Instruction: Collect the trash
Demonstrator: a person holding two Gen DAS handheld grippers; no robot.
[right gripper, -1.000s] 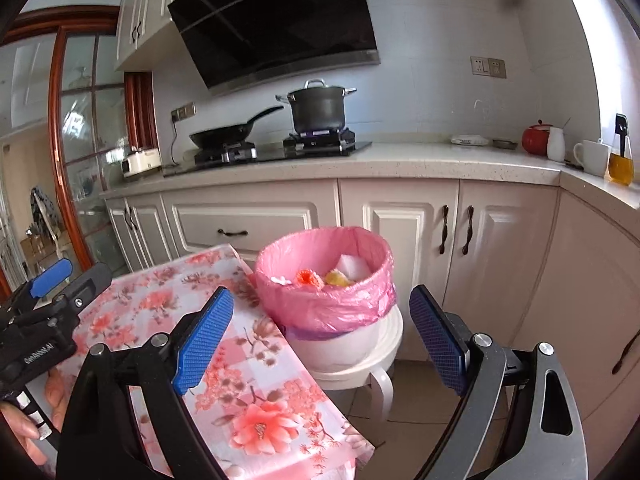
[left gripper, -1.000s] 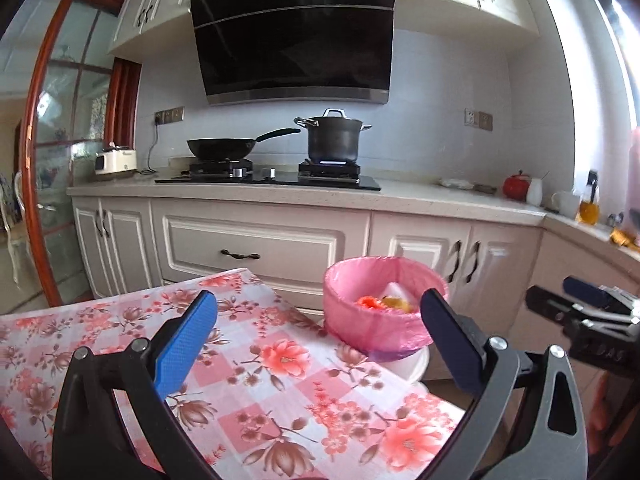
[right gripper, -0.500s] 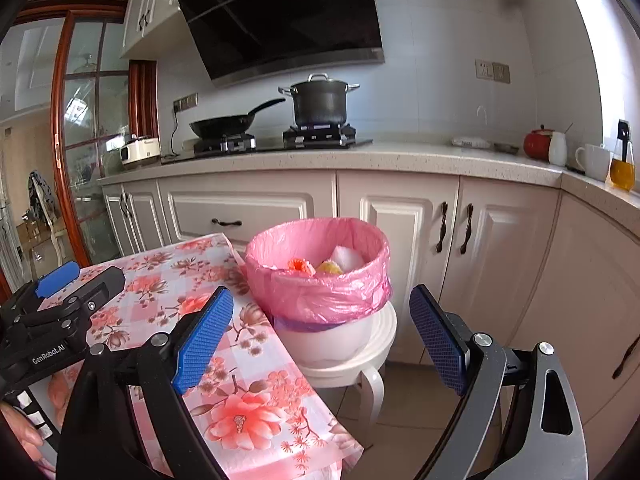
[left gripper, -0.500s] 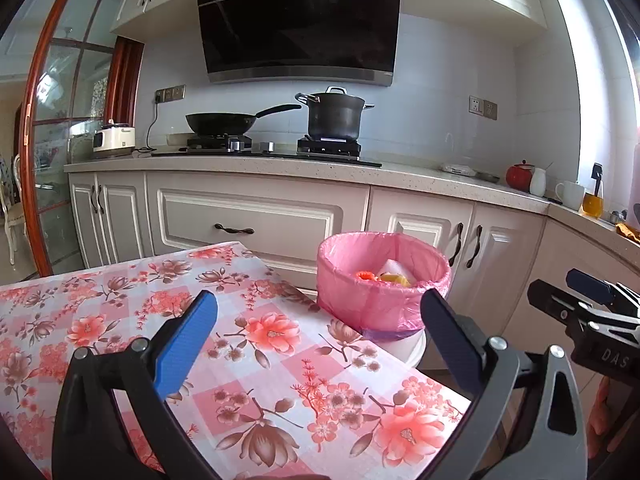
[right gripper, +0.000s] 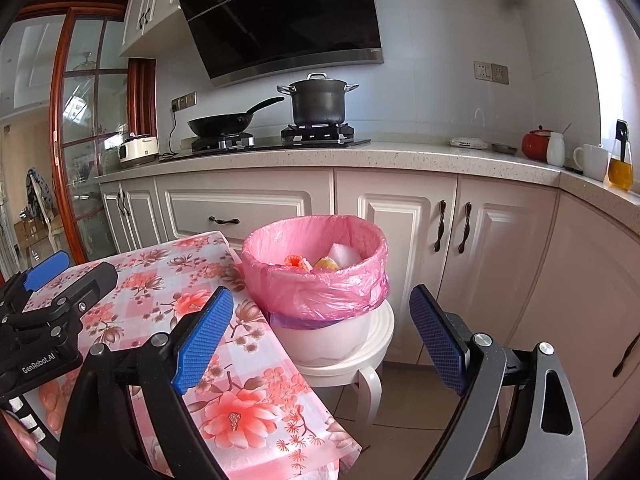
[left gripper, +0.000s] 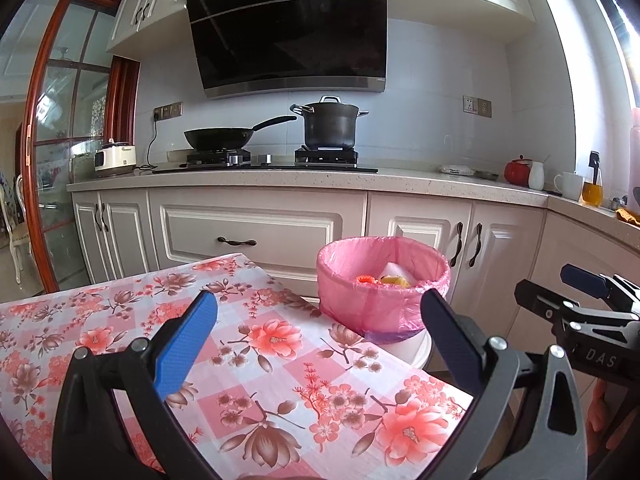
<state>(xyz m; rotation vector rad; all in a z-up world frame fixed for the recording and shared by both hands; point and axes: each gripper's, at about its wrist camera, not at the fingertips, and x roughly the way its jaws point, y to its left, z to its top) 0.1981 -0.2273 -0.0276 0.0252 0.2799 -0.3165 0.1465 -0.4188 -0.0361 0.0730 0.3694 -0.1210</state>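
White lettering "GenRobot.AI" shows on the black body of the left gripper (right gripper: 42, 280) in the right wrist view, and "DAS" can be read on the right gripper (left gripper: 580, 292) in the left wrist view. The landmark is the round white bin lined with a pink plastic bag (right gripper: 316, 276), which stands on a white round stool (right gripper: 360, 364) just beside the corner of the desk covered by a pink floral checked cloth (left gripper: 280, 360). Inside the bin lie an orange scrap (right gripper: 298, 262), a yellow scrap (right gripper: 326, 264) and a white crumpled piece (right gripper: 345, 254). Both pairs of blue-padded jaws stand wide apart with nothing between them, the left gripper over the desk on the near left of the bin, the right gripper nearer than the bin, over the desk's corner and the stool. Right of the bin, tiled floor (right gripper: 404, 400) lies open up to the white cabinets (right gripper: 460, 240) behind it.
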